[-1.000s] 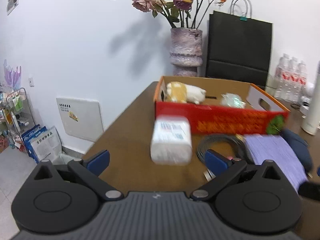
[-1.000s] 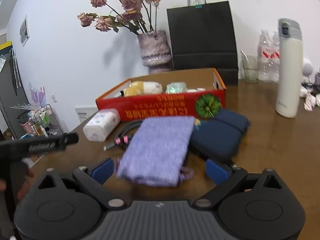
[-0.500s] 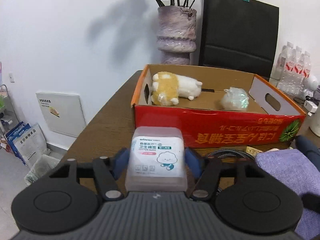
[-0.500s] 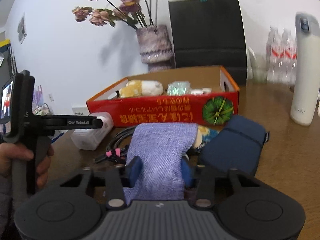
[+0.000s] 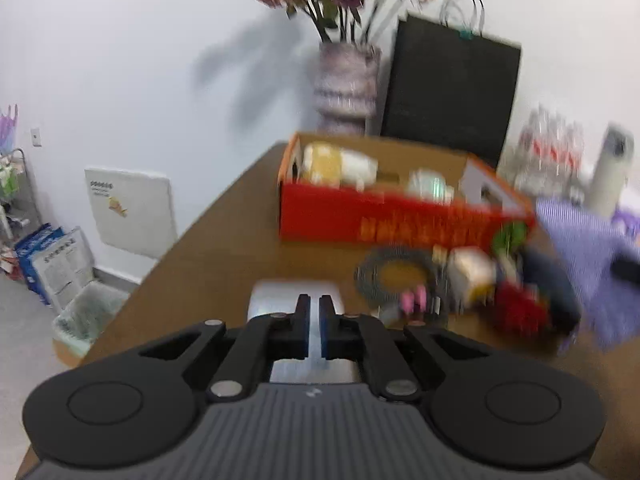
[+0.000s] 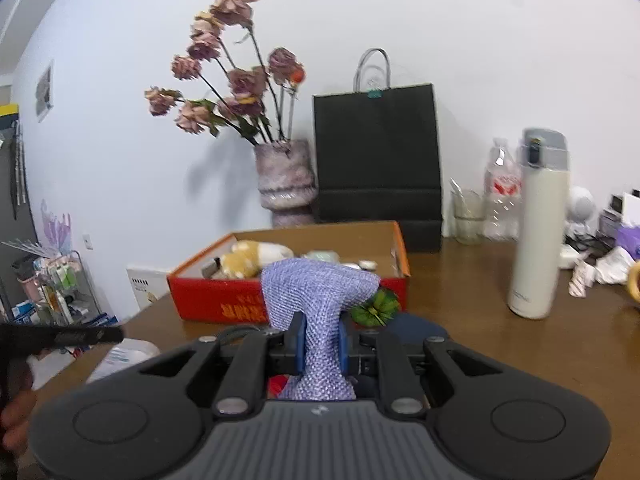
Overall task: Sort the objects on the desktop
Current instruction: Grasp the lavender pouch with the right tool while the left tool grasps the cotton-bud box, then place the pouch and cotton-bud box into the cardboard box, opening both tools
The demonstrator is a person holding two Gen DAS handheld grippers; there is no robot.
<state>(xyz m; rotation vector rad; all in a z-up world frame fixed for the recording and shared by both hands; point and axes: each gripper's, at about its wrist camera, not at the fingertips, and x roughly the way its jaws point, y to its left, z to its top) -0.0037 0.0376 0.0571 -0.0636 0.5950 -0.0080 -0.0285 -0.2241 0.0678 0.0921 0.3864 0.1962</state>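
My right gripper (image 6: 322, 344) is shut on a purple woven pouch (image 6: 316, 292) and holds it up above the table in front of the red cardboard box (image 6: 224, 300). The pouch also hangs at the right of the blurred left wrist view (image 5: 580, 240). My left gripper (image 5: 314, 328) has its jaws nearly together with nothing between them, above the white cotton-swab box (image 5: 296, 292), which lies on the table under the fingers. The red box (image 5: 360, 216) holds a plush toy (image 5: 336, 164) and a small wrapped packet (image 5: 432, 184).
A coiled black cable (image 5: 392, 276), a cream packet (image 5: 468, 272), a red item (image 5: 520, 312) and a dark blue pouch (image 5: 552, 292) lie before the box. A vase (image 6: 286, 180), black bag (image 6: 376, 156), white flask (image 6: 540, 228) and bottles (image 6: 500, 192) stand behind.
My left gripper slipped off the cotton-swab box, closed empty and pulled back; the box lies on the table. My right gripper lifted the purple pouch off the table.
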